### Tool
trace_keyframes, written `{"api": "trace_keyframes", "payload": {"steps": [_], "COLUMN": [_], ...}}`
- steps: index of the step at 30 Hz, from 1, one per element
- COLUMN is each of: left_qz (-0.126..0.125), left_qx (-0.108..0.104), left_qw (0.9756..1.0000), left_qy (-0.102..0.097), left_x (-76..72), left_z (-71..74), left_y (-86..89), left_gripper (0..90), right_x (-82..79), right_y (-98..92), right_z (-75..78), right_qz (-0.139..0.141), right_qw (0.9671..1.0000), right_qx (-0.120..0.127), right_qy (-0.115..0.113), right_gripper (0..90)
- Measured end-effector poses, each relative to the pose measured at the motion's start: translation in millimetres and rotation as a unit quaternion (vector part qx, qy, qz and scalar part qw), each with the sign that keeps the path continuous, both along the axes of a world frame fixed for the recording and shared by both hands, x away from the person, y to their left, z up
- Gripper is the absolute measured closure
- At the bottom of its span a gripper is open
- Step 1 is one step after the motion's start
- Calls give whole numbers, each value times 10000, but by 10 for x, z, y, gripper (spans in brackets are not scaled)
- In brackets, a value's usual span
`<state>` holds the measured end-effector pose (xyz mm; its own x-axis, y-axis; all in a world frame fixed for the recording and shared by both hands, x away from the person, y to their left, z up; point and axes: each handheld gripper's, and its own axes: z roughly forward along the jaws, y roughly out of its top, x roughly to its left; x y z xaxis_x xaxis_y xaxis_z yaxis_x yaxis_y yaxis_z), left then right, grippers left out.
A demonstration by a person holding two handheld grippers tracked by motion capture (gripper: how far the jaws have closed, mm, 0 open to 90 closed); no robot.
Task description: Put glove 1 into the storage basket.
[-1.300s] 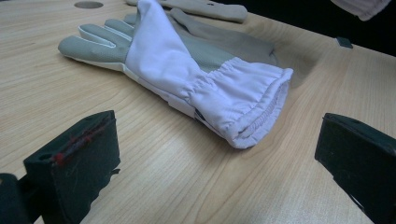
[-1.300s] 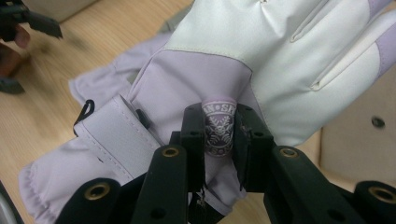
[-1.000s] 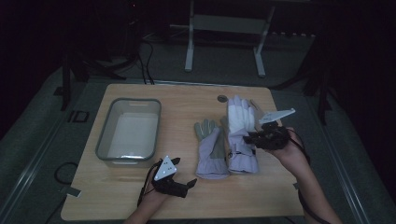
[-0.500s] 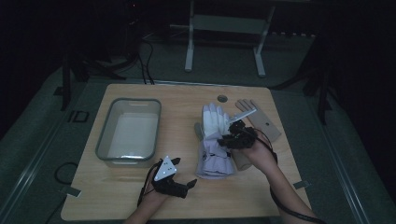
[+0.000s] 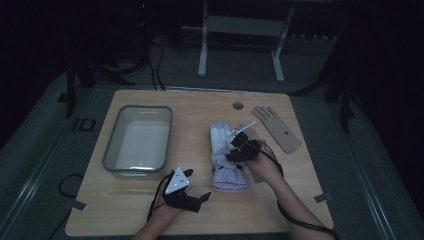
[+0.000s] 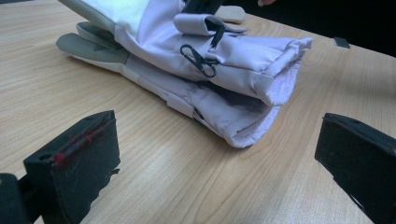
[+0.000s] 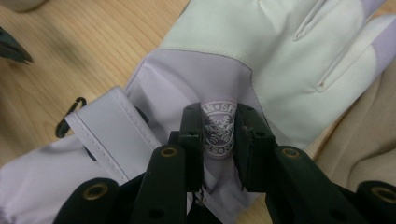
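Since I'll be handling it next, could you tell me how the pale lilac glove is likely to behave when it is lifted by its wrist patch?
The lilac glove will probably sag: the right gripper bunches its fabric into a narrow fold. It looks padded and light for its bulk, going by its thick cuff. The smooth shell may slide on the glove underneath.

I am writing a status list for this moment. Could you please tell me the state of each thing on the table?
Top glove: pinched by its logo patch, lying on the bottom glove.
Bottom glove: flat on the table, underneath.
Beige glove: flat, untouched.
Bin: upright, open-topped.
Right gripper: shut on the top glove.
Left gripper: open, holding nothing.
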<state>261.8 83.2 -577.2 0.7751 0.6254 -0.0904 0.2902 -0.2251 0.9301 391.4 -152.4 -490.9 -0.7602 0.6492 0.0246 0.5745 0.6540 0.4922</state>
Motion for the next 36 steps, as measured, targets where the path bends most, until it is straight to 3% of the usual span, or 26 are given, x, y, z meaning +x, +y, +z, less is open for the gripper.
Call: {"api": "trace_keyframes", "payload": {"steps": [5,9,15,17,20,23,26,29,31,33,36], "left_qz": [9,9,37,40,79,104,147,221,261,268,310], "left_qx": [-5,-19,28,38,33,43,2,-211,-240,-205,-166], "left_qw": [10000,10000,10000,10000,9999,9999,9997,9990,9987,9982,9968], "left_qy": [22,43,42,37,56,98,171,339,357,492,722], "left_x": [1,5,5,5,8,12,20,24,26,56,124], "left_z": [0,0,1,2,1,5,25,86,143,195,259], "left_y": [-1,3,-2,-2,1,2,13,32,27,0,-62], "left_gripper": [0,1,1,1,1,1,1,1,1,1,1], "right_x": [16,14,-47,-72,-91,-102,-103,-84,-80,-86,-89], "right_y": [-12,-24,-116,-176,-265,-364,-457,-538,-560,-570,-559], "right_z": [-113,-141,-12,66,140,174,153,97,70,40,18], "right_qz": [26,114,249,269,274,146,89,18,-69,-198,-379], "right_qw": [10000,9999,9990,9979,9968,9952,9928,9918,9930,9915,9898], "right_qx": [6,51,327,568,709,913,1037,1161,1120,1275,1359], "right_qy": [18,-40,-173,-180,-261,-307,-599,-527,-377,-161,-200], "right_gripper": [714,630,438,335,214,171,172,172,173,107,116]}}
